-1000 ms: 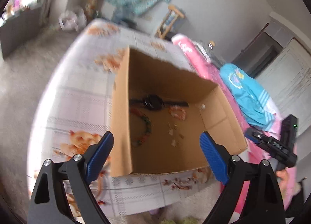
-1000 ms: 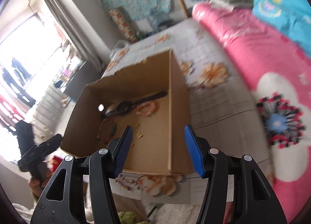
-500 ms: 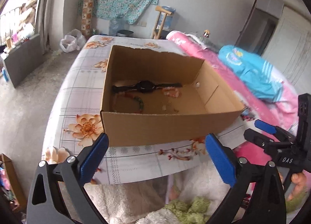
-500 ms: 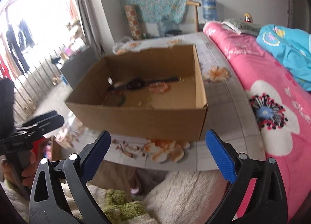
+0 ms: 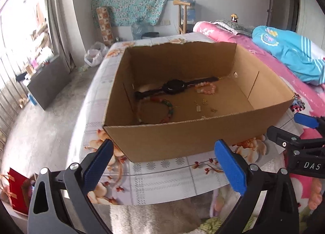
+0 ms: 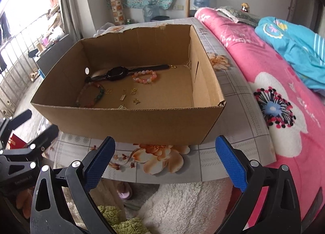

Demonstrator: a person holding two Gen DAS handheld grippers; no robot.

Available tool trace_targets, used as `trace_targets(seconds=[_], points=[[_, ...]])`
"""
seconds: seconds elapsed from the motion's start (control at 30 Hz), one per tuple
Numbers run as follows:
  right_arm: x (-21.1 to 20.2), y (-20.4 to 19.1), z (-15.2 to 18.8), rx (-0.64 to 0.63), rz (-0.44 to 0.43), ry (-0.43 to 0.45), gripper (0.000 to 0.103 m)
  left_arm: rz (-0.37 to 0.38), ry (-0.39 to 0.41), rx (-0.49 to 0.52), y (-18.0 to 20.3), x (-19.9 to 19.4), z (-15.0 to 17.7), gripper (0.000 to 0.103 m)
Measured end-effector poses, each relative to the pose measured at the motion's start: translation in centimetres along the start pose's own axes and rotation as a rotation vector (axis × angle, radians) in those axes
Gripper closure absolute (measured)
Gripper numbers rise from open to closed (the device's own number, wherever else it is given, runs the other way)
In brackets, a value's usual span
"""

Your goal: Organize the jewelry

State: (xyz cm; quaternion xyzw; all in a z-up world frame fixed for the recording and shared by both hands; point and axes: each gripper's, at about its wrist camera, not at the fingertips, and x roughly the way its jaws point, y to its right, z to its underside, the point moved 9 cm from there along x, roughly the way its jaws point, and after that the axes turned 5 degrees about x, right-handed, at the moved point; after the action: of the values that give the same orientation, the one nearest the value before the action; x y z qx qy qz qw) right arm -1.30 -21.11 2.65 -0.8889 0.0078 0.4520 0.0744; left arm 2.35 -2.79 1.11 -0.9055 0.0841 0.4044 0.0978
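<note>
An open cardboard box (image 5: 182, 140) (image 6: 130, 124) stands on a table with a floral cloth. Inside lie a black watch (image 5: 174, 87) (image 6: 117, 72), a pink bead bracelet (image 5: 205, 88) (image 6: 145, 77), a red and green bead bracelet (image 5: 168, 108) (image 6: 91, 95) and several small gold charms (image 5: 203, 105) (image 6: 130, 94). My left gripper (image 5: 164, 165) is open and empty, in front of the box's near wall. My right gripper (image 6: 165, 161) is open and empty, also in front of the near wall. Each gripper shows in the other's view, the right (image 5: 304, 142) and the left (image 6: 22, 144).
The table's floral cloth (image 5: 162, 175) (image 6: 158, 156) ends just before the grippers. A bed with a pink blanket (image 6: 274, 95) and a blue quilt (image 5: 288, 55) lies to the right. White fleece (image 6: 182, 209) and green fuzzy fabric (image 6: 113, 219) lie below the table edge.
Both grippers have pulled back and down from over the box to in front of its near wall. The right gripper's jaws have opened wider. The box contents have not moved.
</note>
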Motion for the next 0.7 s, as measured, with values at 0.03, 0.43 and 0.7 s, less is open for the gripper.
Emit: trace_targets(seconds=[0.03,0.43,0.7], points=[[0.0,0.1,-0.2,0.006,0.005,0.001,0.008,0.020,-0.020,-0.027,0.0,0.4,0.1,0.005],[0.9,-0.5,-0.6,0.027,0.002,-0.029,0.008,0.037,-0.185,-0.095,0.2,2.4,1.2,0.006],[0.6,-1.5,-0.6,0.020,-0.025,-0.032,0.008,0.012,-0.214,-0.116,-0.3,2.4,1.3,0.006]])
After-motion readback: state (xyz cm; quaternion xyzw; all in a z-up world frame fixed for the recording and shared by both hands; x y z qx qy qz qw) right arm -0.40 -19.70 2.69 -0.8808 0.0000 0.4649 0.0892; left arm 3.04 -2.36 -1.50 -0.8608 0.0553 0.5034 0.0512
